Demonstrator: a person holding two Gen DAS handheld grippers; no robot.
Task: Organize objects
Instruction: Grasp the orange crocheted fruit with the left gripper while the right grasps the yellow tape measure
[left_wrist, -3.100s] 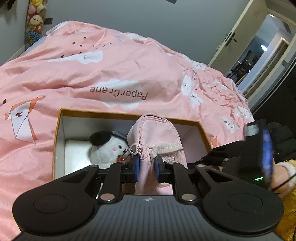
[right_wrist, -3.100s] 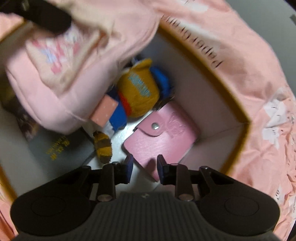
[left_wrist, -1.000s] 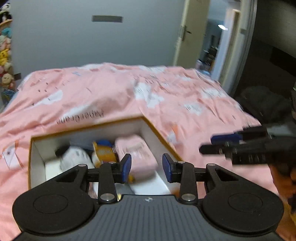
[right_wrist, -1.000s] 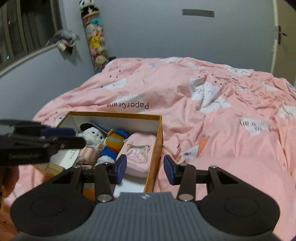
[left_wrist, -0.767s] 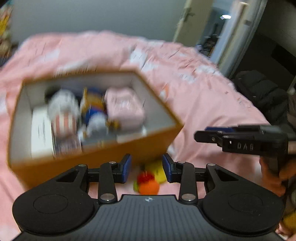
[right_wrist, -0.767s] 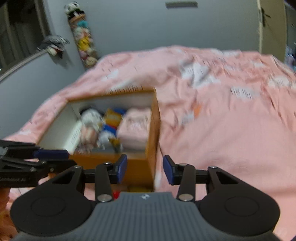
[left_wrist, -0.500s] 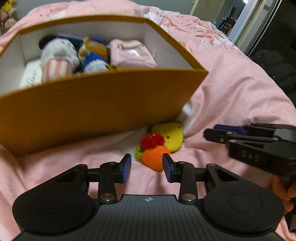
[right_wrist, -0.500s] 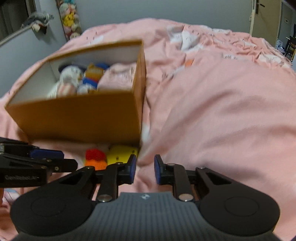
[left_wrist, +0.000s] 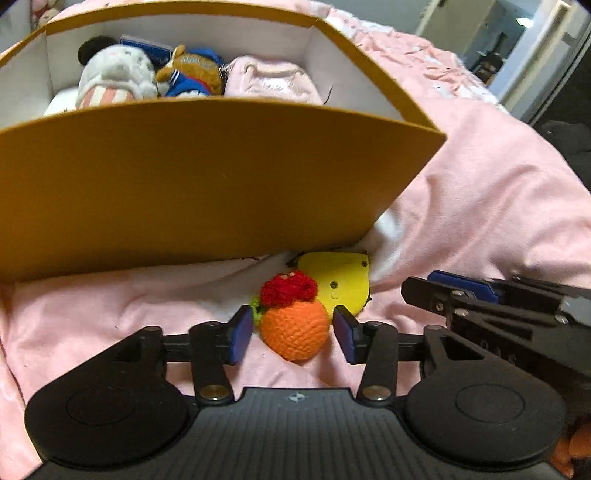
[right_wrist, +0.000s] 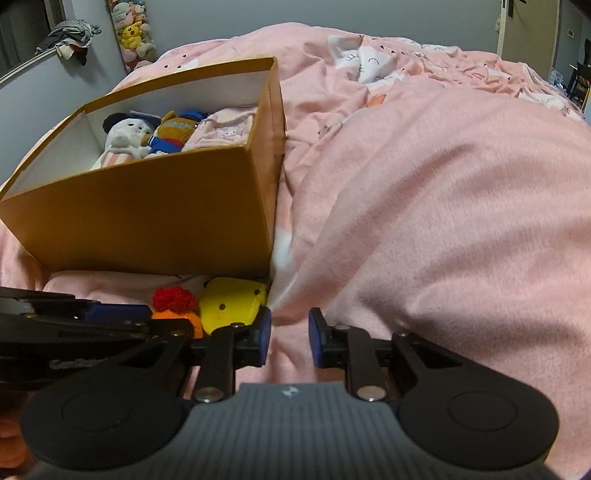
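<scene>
An orange cardboard box (left_wrist: 192, 177) stands on the pink bed cover and holds a white plush (left_wrist: 114, 74), a brown and blue plush (left_wrist: 192, 74) and a pink pouch (left_wrist: 269, 81). In front of it lie an orange and red knitted toy (left_wrist: 293, 321) and a yellow pouch (left_wrist: 340, 284). My left gripper (left_wrist: 293, 334) is open with its jaws on either side of the knitted toy, not touching it. My right gripper (right_wrist: 289, 338) is open and empty, just right of the yellow pouch (right_wrist: 232, 302), above the cover. The box (right_wrist: 147, 218) also shows in the right wrist view.
The pink quilt (right_wrist: 443, 221) rises in a soft mound to the right of the box. The right gripper's body (left_wrist: 498, 306) is close on the right in the left wrist view. A door and hallway (left_wrist: 517, 55) lie far right.
Both grippers have dropped from above the box to low in front of it. The left gripper has closed in around the knitted toy, and its jaws stand wider. The right gripper's jaws opened slightly.
</scene>
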